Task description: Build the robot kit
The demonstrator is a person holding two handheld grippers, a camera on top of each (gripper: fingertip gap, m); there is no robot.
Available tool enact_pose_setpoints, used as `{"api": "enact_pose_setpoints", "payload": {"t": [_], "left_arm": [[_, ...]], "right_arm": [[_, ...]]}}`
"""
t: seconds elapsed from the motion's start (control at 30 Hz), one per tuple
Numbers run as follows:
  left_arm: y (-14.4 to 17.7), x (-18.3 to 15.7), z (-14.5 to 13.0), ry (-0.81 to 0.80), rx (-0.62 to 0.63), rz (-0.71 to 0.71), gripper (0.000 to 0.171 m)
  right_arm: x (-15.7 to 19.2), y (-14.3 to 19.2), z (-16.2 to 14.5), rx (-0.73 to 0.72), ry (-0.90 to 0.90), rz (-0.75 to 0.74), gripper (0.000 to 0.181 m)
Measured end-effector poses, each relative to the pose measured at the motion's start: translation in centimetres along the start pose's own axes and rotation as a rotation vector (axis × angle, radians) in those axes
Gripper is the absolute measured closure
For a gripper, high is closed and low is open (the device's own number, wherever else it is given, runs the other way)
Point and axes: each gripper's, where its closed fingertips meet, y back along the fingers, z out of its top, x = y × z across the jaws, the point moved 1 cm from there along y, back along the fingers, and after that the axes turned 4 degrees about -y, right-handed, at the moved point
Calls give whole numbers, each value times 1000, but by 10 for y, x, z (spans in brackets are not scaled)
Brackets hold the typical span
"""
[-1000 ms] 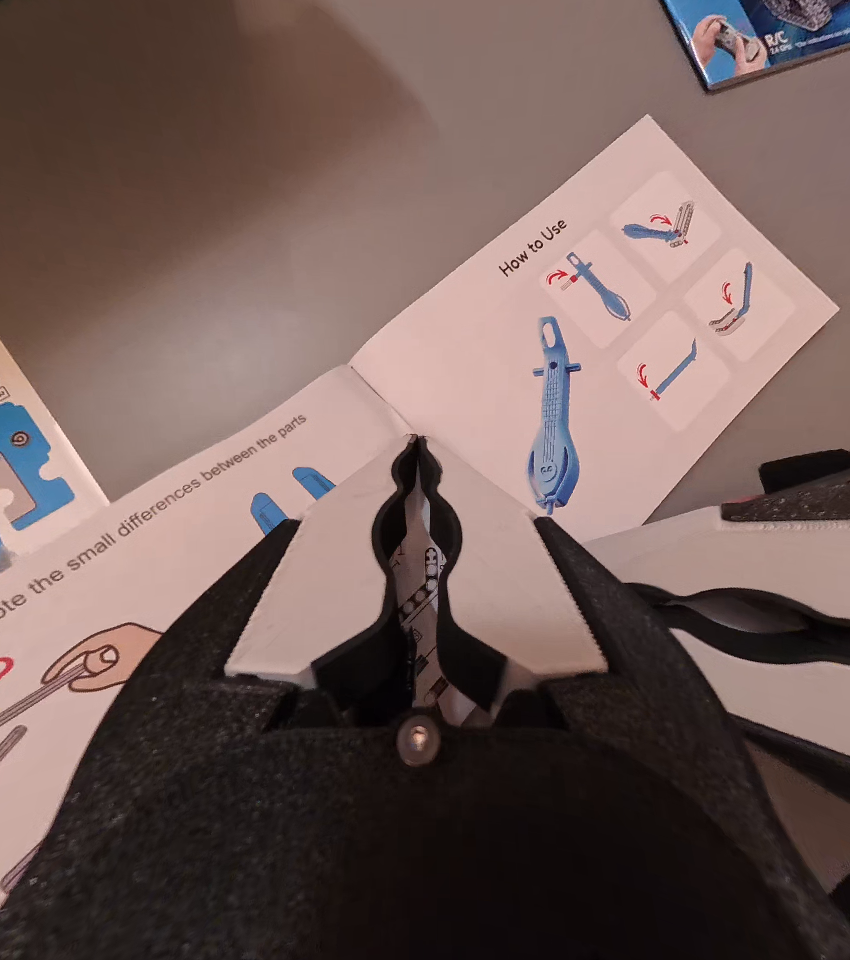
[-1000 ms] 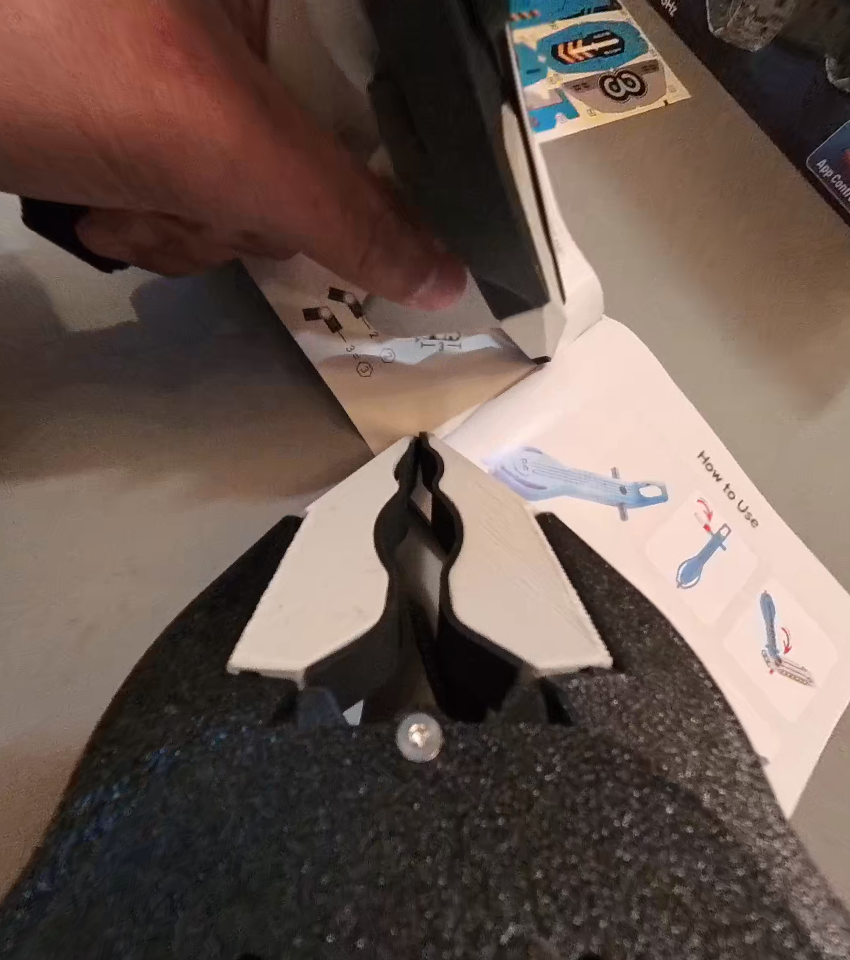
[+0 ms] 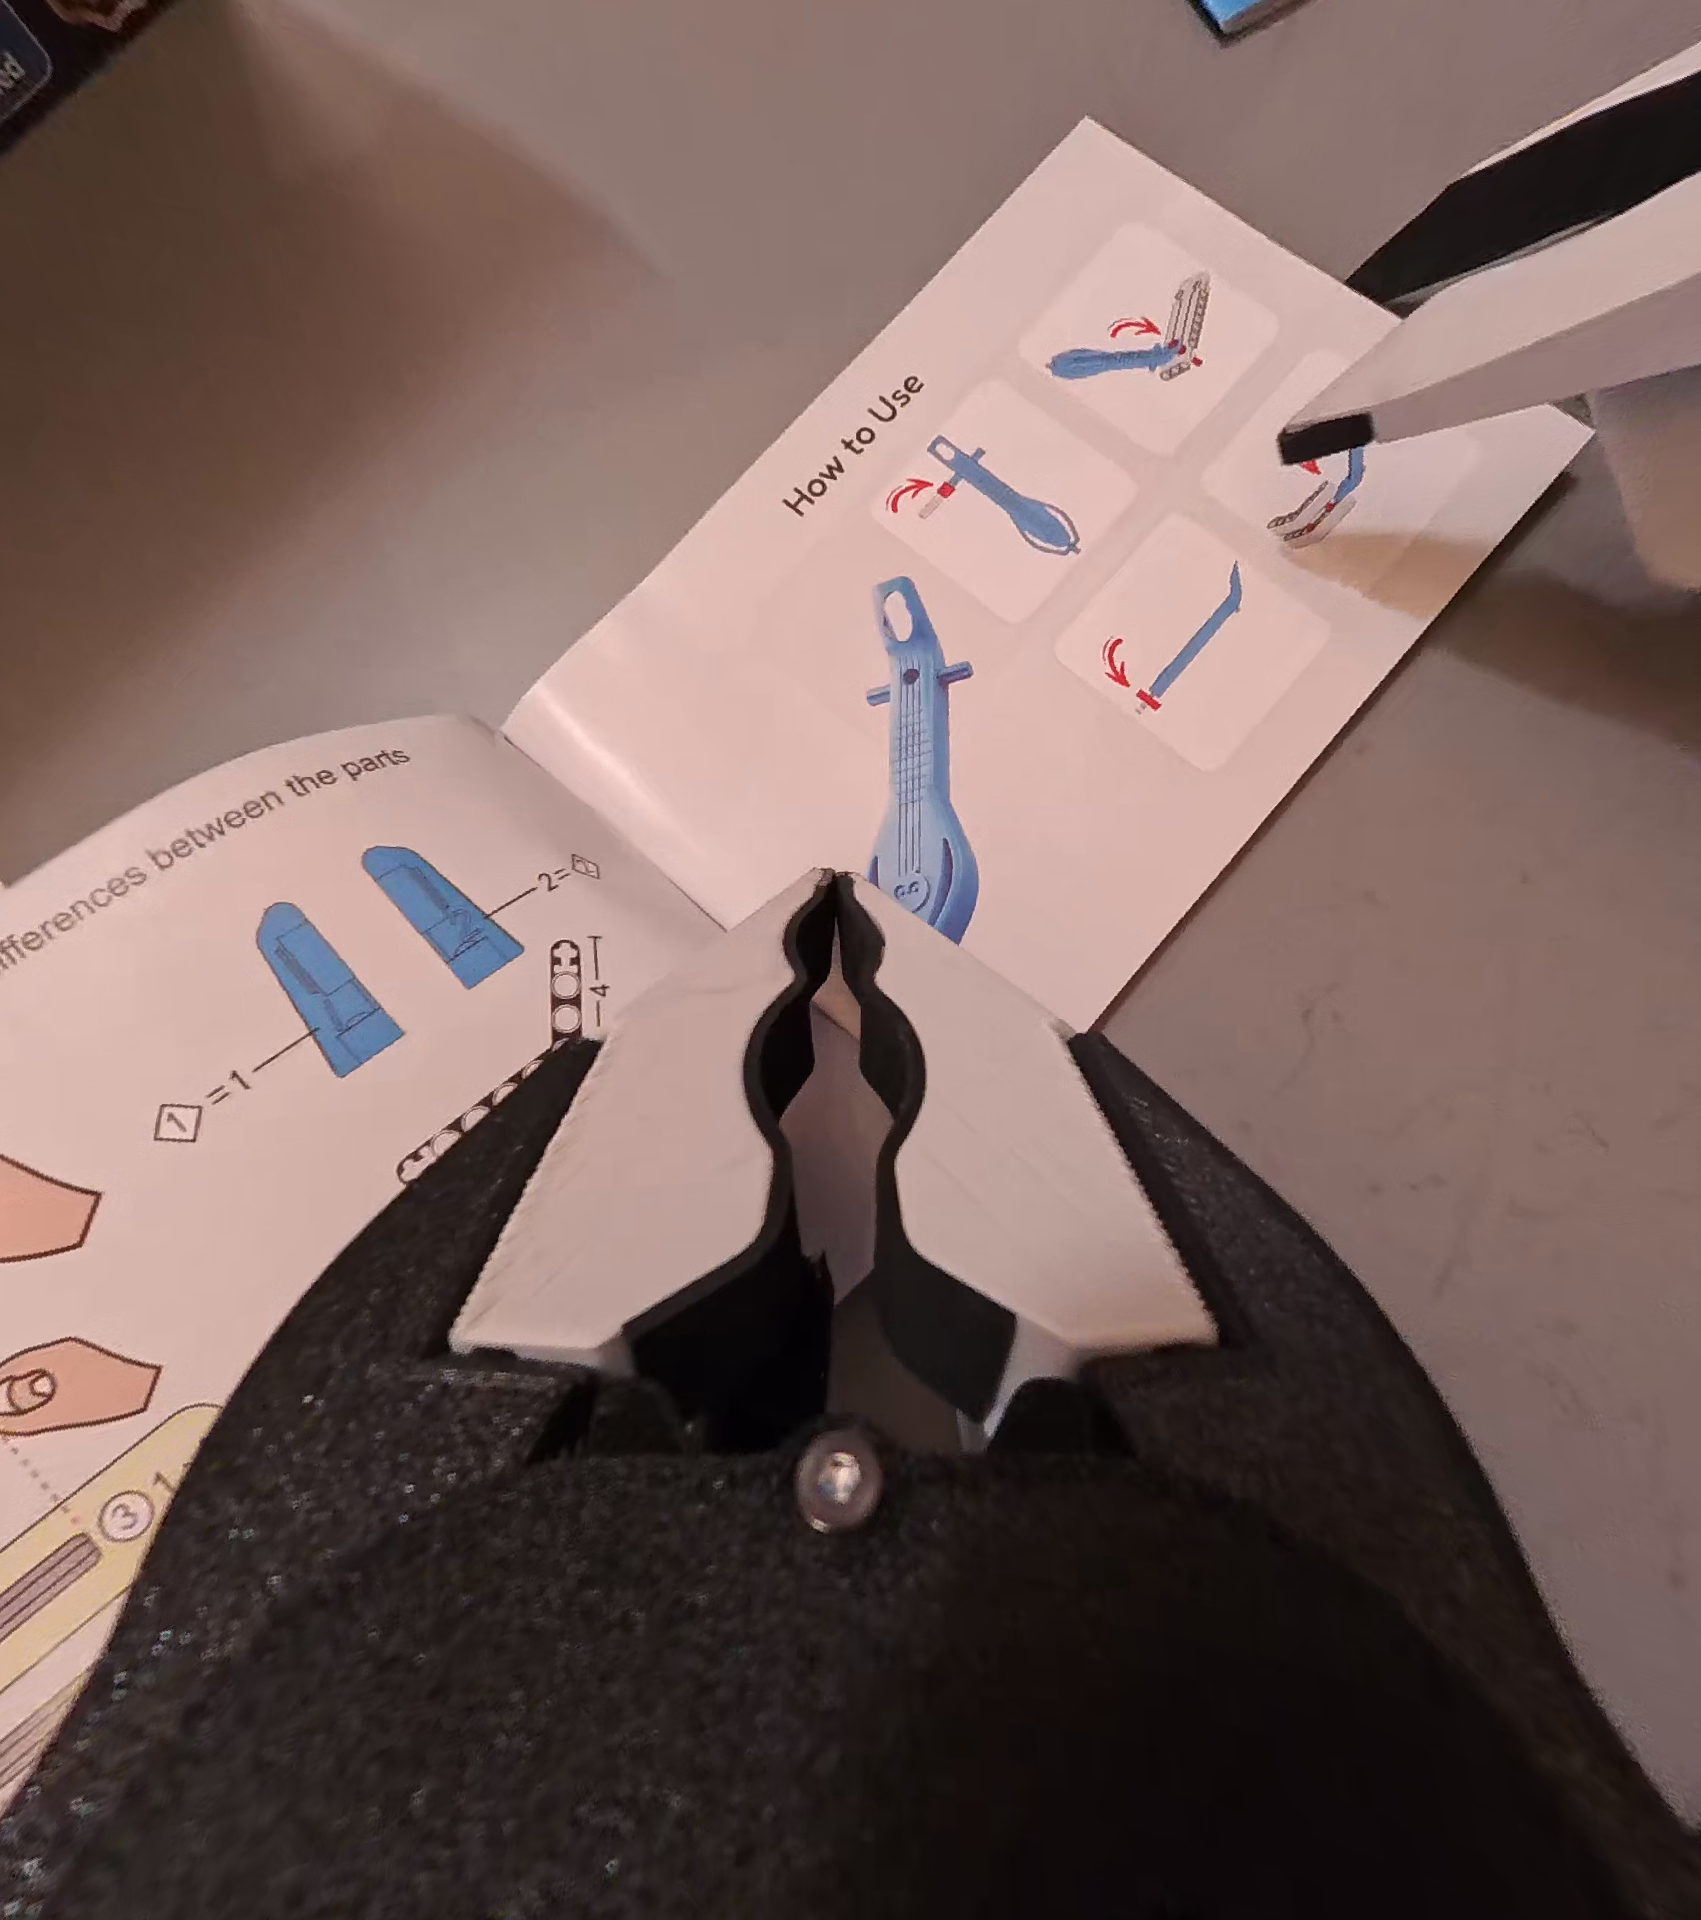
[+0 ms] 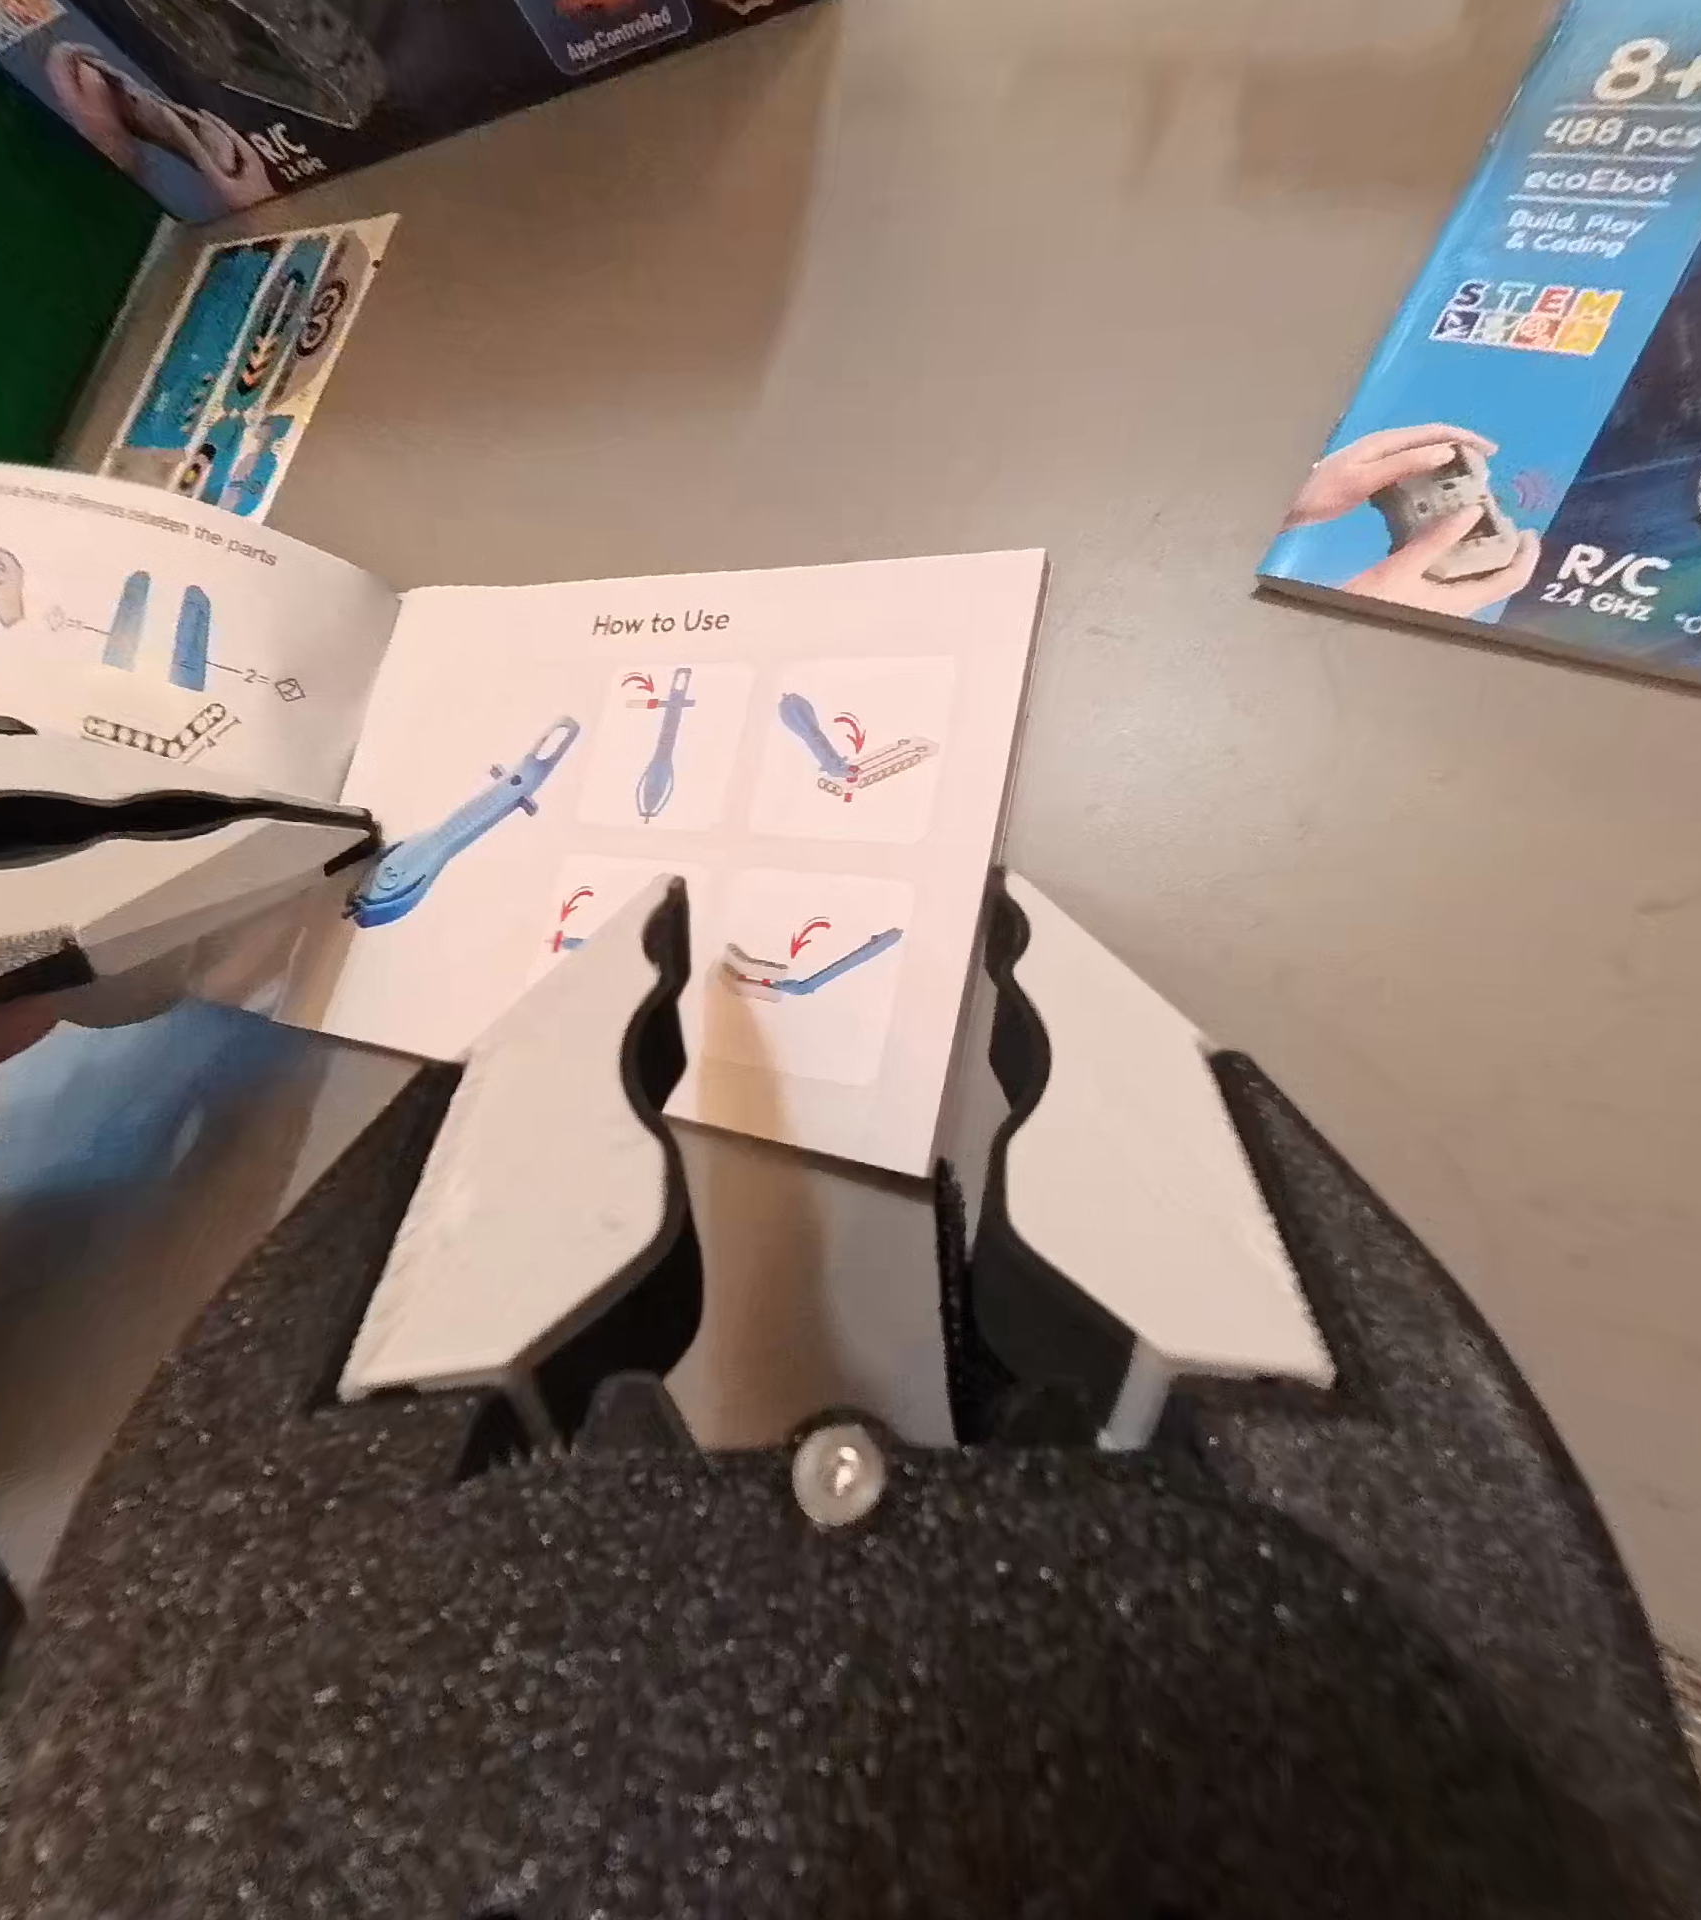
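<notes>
And there was the open booklet (image 4: 721, 623), flat on the grey table (image 4: 1241, 935), its spread running nine to three in the right wrist view and its fold running twelve to six. The right page lay flat; the left page lifted in a curve.

The right gripper (image 4: 830, 904) was wide open with nothing in it. Its jaws straddled the near right corner of the flat page: one tip hung over the printed diagrams, the other sat just at the page's three o'clock edge. The page lay dead ahead at twelve o'clock.

The left gripper (image 3: 830, 883) came in from nine o'clock, its tips pressed together right by the fold. A pale strip showed in the gap behind the tips, but I could not tell whether a leaf was nipped there. Of the two, the left sat nearer the fold and the right nearer the outer edge.

Round about: a sticker sheet (image 4: 243, 343) at ten o'clock, a dark box (image 4: 306, 83) beyond it at eleven, and a blue leaflet (image 4: 1552, 416) out at two, well apart from the booklet.
</notes>
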Motion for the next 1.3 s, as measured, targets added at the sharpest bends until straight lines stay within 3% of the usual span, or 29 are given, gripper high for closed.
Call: {"api": "enact_pose_setpoints", "payload": {"t": [0.1, 0.17, 0.3, 0.33, 0.47, 0.6, 0.67, 0.73, 0.8, 0.9, 1.13, 1.3], "left_arm": [[0, 0, 0, 5, 1, -3, 171], [0, 0, -1, 5, 1, -3, 171], [-1, 0, -1, 16, -4, -12, 171], [-1, 0, -1, 22, -5, -18, 171], [0, 0, -1, 56, -10, -44, 171], [0, 1, -1, 113, -25, -87, 171], [1, 1, -1, 132, -28, -105, 171], [3, -2, 2, 166, -39, -149, 171], [13, -5, 16, 269, -132, -230, 171], [33, 1, 41, 399, -285, -317, 149], [43, 3, 53, 658, -383, -573, 135], [48, -9, 62, 663, -410, -676, 129]], "right_arm": [[8, 5, 7, -38, -10, 50, 119], [21, 17, 21, -124, 11, 111, 125], [107, 52, 35, -286, 188, 537, 131], [122, 52, 27, -275, 271, 561, 134], [123, 11, -6, -162, 552, 306, 125], [115, 6, -1, -194, 628, 165, 153], [109, 4, -1, -194, 669, 111, 146], [110, 3, -5, -182, 702, 105, 143], [116, 4, -8, -186, 721, 117, 142], [121, 5, -11, -187, 746, 121, 142], [119, 9, -9, -206, 743, 110, 141], [131, 9, -15, -206, 762, 171, 139]]}}
